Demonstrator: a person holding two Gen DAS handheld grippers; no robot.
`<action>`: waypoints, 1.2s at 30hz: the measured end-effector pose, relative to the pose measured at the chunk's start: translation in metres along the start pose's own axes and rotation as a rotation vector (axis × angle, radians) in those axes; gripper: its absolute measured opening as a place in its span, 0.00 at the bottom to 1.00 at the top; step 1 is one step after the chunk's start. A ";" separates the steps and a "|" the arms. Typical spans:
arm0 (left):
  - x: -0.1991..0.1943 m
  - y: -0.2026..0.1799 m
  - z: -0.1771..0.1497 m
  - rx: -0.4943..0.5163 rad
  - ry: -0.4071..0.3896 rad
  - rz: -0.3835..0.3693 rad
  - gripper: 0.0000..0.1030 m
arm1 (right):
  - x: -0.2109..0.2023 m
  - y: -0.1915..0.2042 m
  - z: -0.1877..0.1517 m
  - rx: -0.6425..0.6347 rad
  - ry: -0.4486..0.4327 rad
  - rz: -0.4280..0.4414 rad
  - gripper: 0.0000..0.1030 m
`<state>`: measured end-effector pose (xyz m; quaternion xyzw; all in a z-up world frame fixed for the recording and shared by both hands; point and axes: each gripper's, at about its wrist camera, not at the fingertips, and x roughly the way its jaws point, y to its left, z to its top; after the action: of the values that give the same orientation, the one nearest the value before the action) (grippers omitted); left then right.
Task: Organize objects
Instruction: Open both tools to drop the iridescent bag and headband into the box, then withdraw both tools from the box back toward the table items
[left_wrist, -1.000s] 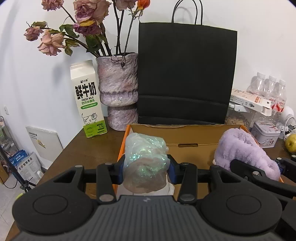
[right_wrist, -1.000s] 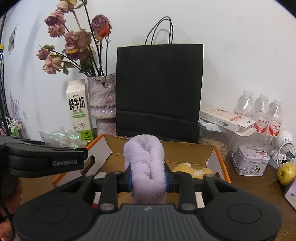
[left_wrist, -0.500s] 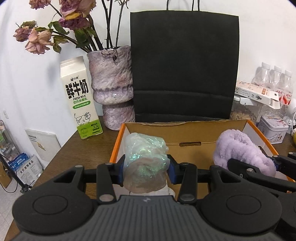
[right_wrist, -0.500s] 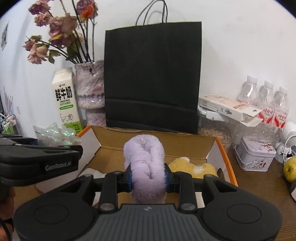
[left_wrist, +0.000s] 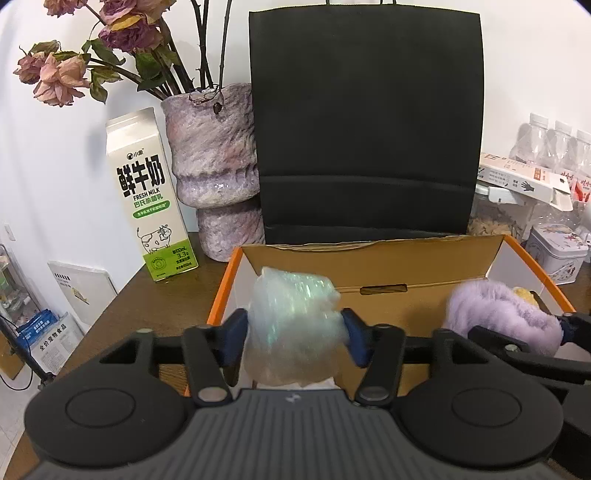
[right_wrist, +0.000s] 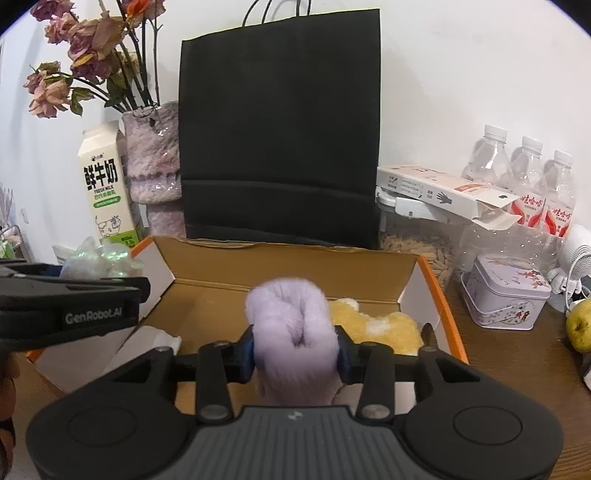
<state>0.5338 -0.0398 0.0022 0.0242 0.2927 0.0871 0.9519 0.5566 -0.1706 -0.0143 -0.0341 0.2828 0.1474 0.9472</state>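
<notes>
**Over the orange-edged box, both grips loosening**

Between my left gripper's (left_wrist: 295, 338) fingers sits an iridescent plastic wad (left_wrist: 293, 325); my jaws have just been opening, pads still touching its sides. My right gripper (right_wrist: 295, 349), also just widening, still hugs a lilac fluffy roll (right_wrist: 291, 325) above the cardboard box (right_wrist: 432, 291). Behind stands a "FRESH MILK" carton (left_wrist: 147, 192); "GenRobot.AI" marks my left finger.

A lived-in home, probably a side table against a white wall: ahead of the gripper stand a milk carton (left_wrist: 149, 195), a fuzzy vase of dried roses (left_wrist: 214, 162) and a black paper bag (left_wrist: 365, 122), with water bottles (right_wrist: 524, 184) and a tin (right_wrist: 504, 295) off right.
</notes>
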 end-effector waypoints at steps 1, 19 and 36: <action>0.000 0.000 0.000 0.000 -0.003 0.001 0.64 | 0.000 -0.001 -0.001 0.001 0.001 -0.003 0.49; -0.017 0.000 -0.001 0.010 -0.070 0.004 1.00 | -0.012 -0.006 -0.004 -0.002 -0.023 -0.060 1.00; -0.060 0.004 -0.005 0.014 -0.098 0.008 1.00 | -0.053 0.001 -0.005 -0.008 -0.050 -0.049 1.00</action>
<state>0.4817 -0.0467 0.0315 0.0362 0.2464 0.0877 0.9645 0.5115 -0.1843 0.0100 -0.0410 0.2574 0.1259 0.9572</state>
